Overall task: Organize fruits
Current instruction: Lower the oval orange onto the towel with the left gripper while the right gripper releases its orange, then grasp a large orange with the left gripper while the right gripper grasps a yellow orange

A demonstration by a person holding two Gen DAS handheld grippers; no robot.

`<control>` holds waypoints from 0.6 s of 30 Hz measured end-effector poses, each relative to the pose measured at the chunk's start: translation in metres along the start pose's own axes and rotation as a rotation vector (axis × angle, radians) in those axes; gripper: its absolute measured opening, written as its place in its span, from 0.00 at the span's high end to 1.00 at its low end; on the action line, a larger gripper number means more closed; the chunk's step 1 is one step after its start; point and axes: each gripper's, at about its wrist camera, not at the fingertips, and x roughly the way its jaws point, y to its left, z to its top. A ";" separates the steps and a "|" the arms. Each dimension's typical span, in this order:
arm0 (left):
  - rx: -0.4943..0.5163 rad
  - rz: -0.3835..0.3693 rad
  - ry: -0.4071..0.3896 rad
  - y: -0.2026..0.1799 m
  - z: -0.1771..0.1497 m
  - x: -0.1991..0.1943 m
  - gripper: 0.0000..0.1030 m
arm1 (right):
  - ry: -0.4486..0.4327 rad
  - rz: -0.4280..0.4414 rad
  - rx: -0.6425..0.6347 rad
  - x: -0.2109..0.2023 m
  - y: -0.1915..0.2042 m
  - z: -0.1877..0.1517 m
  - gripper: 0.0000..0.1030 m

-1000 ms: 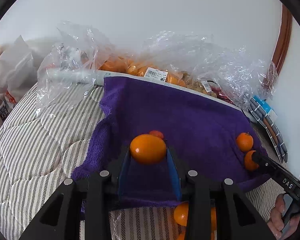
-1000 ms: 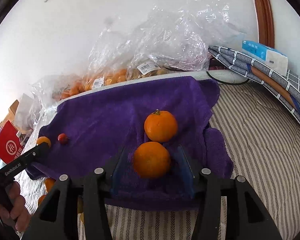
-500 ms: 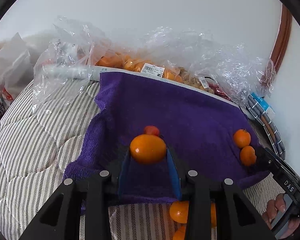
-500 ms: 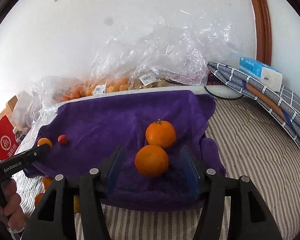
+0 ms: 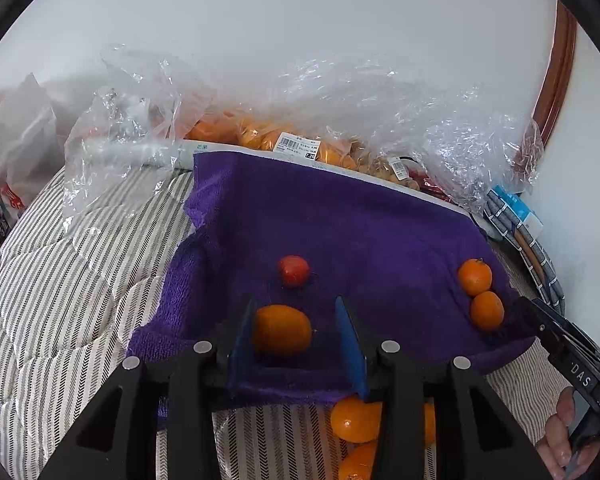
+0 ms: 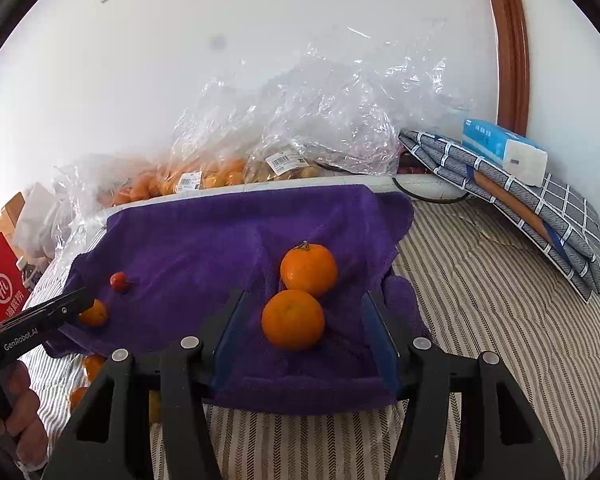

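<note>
A purple towel (image 5: 340,224) lies on a striped bed. My left gripper (image 5: 296,328) is open; an orange (image 5: 282,330) rests on the towel between its fingers, against the left one. A small red fruit (image 5: 294,271) lies just beyond. My right gripper (image 6: 304,324) is open around an orange (image 6: 293,319) on the towel (image 6: 204,248), with a second orange (image 6: 309,269) touching it behind. Both oranges show at the right in the left wrist view (image 5: 480,296). The red fruit (image 6: 119,281) and the left orange (image 6: 94,313) show at the left in the right wrist view.
Clear plastic bags of oranges (image 5: 260,136) line the wall behind the towel. Loose oranges (image 5: 356,420) lie on the striped quilt (image 5: 80,280) below the towel's front edge. A folded checked cloth with a tissue pack (image 6: 504,152) sits at the right. A red bag (image 6: 2,284) stands at the left.
Both grippers have opened. The left one let its orange down onto the towel; the right one's fingers have spread wide and drawn back from its orange.
</note>
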 end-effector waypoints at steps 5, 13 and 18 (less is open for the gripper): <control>0.002 0.004 -0.037 0.000 0.002 -0.010 0.62 | 0.018 0.002 -0.016 -0.022 0.007 -0.007 0.44; -0.033 0.051 -0.107 0.010 -0.001 -0.029 0.62 | 0.013 0.012 -0.002 -0.052 0.012 -0.026 0.44; -0.039 0.054 -0.097 0.024 -0.019 -0.044 0.62 | 0.034 0.017 0.021 -0.058 0.016 -0.038 0.44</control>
